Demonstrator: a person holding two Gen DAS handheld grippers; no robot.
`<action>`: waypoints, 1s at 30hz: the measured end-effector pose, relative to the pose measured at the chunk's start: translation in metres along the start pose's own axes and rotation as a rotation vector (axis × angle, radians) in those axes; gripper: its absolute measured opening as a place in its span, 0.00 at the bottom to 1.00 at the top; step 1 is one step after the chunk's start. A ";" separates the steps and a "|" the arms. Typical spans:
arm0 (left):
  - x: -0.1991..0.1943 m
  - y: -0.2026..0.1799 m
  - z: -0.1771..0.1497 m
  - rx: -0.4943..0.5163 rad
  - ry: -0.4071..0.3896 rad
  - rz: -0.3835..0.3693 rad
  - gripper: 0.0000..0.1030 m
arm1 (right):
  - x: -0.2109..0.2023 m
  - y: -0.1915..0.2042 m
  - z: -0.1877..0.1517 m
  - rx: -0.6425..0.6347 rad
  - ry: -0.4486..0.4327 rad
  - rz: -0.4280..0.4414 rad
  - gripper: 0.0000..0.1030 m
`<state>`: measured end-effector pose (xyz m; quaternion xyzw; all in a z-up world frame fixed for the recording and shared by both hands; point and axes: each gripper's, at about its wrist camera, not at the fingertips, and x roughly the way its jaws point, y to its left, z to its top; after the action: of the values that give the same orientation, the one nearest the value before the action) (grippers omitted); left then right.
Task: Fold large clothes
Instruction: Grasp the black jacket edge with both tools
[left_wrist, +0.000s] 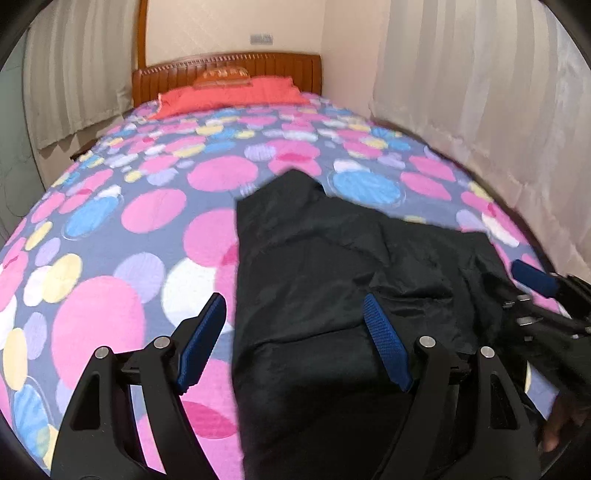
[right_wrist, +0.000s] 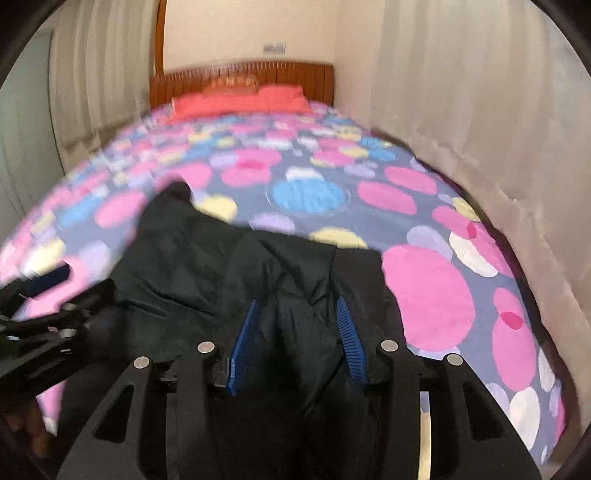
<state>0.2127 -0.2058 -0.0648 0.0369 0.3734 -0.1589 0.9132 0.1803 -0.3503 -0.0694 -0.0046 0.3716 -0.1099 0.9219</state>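
While both grippers' jaws gape, the black garment (left_wrist: 332, 266) lies rumpled on the spotted bedspread (left_wrist: 129, 229).

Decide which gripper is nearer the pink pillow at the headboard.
Neither clearly. The left gripper and the right gripper both hang open over the black garment at the foot end, about equally far from the pink pillow.

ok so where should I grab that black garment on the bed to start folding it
Probably grip the black garment at its straight left edge, coming from the bare bedspread side with the left tool, whose fingers are spread wide. That edge lies flat and clear; the right side is bunched. The right tool could take the near hem.
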 end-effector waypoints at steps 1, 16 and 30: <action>0.007 -0.003 -0.003 0.005 0.020 -0.002 0.74 | 0.015 -0.002 -0.004 0.001 0.032 -0.027 0.43; 0.069 -0.002 -0.030 -0.029 0.089 0.046 0.80 | 0.075 -0.006 -0.039 0.094 0.039 -0.019 0.47; 0.070 0.002 -0.034 -0.044 0.058 0.043 0.81 | 0.074 -0.006 -0.041 0.095 0.013 -0.030 0.49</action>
<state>0.2370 -0.2161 -0.1380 0.0295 0.4023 -0.1297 0.9058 0.2031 -0.3686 -0.1488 0.0340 0.3716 -0.1413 0.9169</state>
